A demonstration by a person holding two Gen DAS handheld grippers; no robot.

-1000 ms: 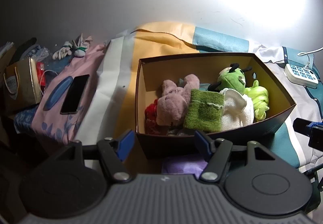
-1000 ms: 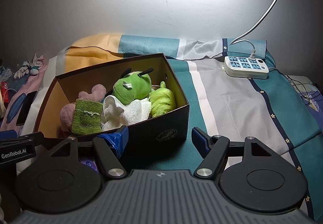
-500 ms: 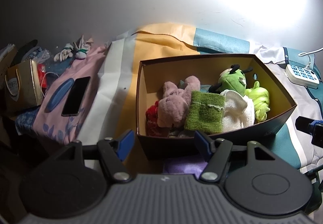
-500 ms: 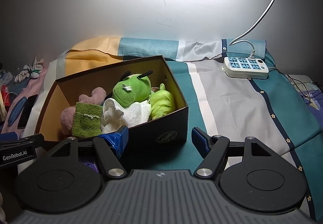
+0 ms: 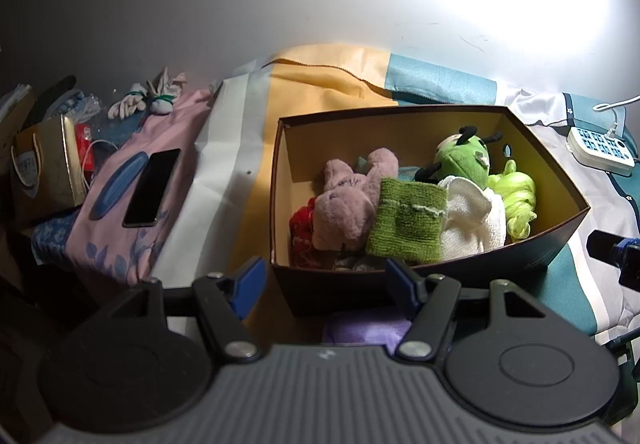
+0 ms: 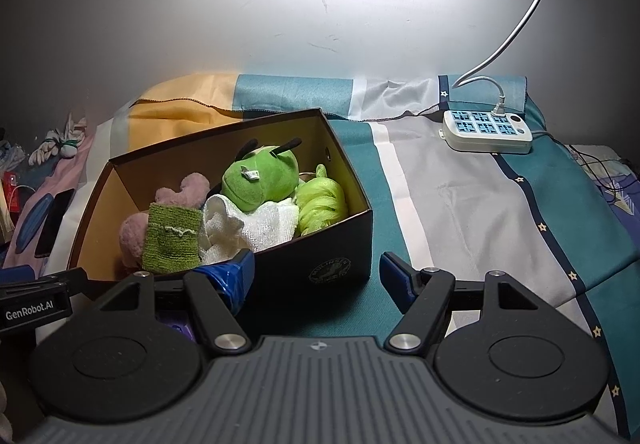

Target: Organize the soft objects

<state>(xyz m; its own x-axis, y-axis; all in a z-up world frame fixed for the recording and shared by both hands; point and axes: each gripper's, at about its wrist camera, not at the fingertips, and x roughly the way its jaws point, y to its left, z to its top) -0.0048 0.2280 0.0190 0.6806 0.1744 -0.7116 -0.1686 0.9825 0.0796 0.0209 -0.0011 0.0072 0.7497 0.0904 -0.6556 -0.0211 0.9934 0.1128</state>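
A dark cardboard box [image 5: 440,276] [image 6: 312,264] stands open on the striped bedspread. Inside lie a pink plush [image 5: 348,200] [image 6: 188,186], a green knitted cloth [image 5: 408,222] [image 6: 172,240], a white towel [image 5: 472,224] [image 6: 256,228], a green frog plush [image 5: 464,160] [image 6: 260,180], a neon yellow-green mesh puff [image 5: 518,200] [image 6: 322,204] and something red [image 5: 302,224]. A purple cloth [image 5: 366,326] lies in front of the box. My left gripper [image 5: 325,282] hovers open before the box's near wall. My right gripper [image 6: 316,276] is open at the box's right front corner, holding nothing.
A white power strip [image 6: 486,132] with its cable lies at the back right. A black phone [image 5: 152,180] rests on a pink pillow [image 5: 120,236]. A gold paper bag [image 5: 44,172] and tied white gloves [image 5: 148,102] sit at the far left. The wall stands close behind.
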